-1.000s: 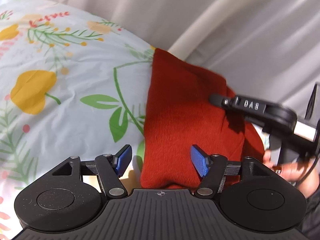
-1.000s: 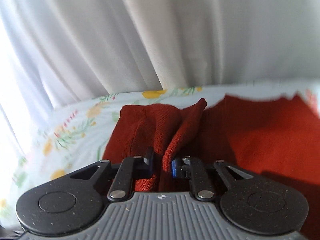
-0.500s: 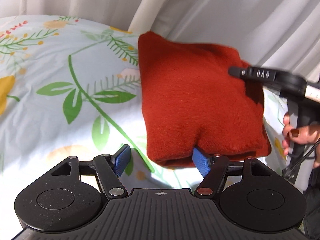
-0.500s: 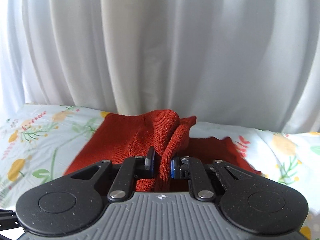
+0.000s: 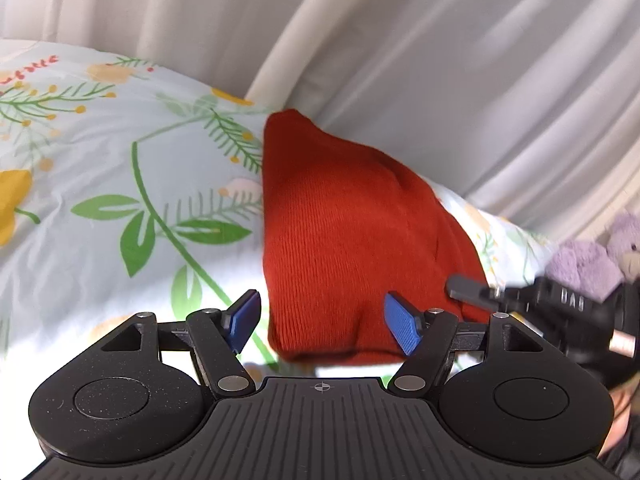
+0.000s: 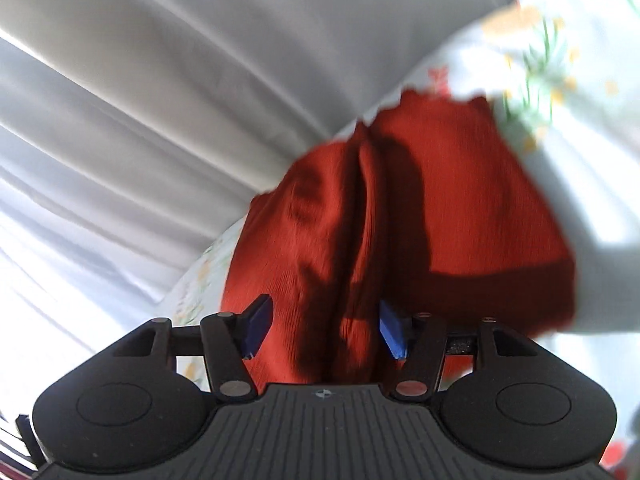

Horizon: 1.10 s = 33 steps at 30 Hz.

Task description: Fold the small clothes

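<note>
A folded rust-red knitted garment point(image 5: 344, 240) lies on the floral sheet point(image 5: 100, 184). My left gripper point(image 5: 324, 320) is open, its blue pads either side of the garment's near edge, holding nothing. In the right wrist view the same garment point(image 6: 440, 208) lies bunched with a ridge down its middle. My right gripper point(image 6: 324, 328) is open just over its near end; the cloth lies between the pads but is not pinched. The right gripper also shows in the left wrist view point(image 5: 532, 304) at the garment's right edge.
White curtains point(image 5: 440, 60) hang right behind the bed. A purple plush toy point(image 5: 592, 260) sits at the far right on the sheet. The person's hand holding the right gripper is at the right edge.
My right gripper has opened and let go of the red fold it pinched. It has tilted and dropped lower to the garment's right side. The left gripper stayed open and shifted slightly.
</note>
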Each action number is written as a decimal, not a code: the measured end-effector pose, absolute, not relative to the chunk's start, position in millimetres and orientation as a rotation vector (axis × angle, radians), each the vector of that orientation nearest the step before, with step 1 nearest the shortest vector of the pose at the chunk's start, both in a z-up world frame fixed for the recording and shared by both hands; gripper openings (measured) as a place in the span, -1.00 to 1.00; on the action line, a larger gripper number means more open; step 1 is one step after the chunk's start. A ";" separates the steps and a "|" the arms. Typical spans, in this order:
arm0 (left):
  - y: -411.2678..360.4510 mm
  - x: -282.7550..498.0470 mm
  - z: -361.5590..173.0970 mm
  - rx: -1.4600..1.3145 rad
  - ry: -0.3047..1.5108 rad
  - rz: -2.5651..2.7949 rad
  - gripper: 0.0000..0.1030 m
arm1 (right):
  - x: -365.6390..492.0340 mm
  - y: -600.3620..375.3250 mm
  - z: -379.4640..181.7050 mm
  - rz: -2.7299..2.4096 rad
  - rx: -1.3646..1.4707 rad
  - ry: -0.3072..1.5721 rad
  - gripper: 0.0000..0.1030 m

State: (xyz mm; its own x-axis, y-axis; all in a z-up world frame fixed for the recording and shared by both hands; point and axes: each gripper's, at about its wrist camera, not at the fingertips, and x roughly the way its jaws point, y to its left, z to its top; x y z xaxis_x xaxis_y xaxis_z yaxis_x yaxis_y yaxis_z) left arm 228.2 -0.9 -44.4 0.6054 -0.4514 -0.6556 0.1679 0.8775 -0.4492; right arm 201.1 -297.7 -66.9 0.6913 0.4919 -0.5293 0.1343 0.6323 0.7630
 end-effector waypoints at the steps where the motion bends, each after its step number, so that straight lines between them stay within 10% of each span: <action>1: -2.3 232.3 -44.1 -0.372 0.846 -0.362 0.43 | 199.3 -293.8 -72.6 0.250 0.903 0.819 0.14; 4: -9.2 242.1 -46.4 -0.398 0.837 -0.339 0.44 | 198.6 -285.4 -79.7 0.255 0.918 0.816 0.13; 10: -15.3 241.9 -44.4 -0.451 0.820 -0.367 0.59 | 202.2 -262.6 -65.5 0.236 0.679 0.799 -0.62; 27: -10.7 242.1 -41.4 -0.314 0.788 -0.136 0.62 | 203.9 -259.2 -27.6 0.189 0.527 0.650 -0.29; 33: -29.0 261.9 -55.2 -0.274 0.855 -0.144 0.64 | 226.5 -216.7 -50.4 0.225 0.274 0.733 -0.78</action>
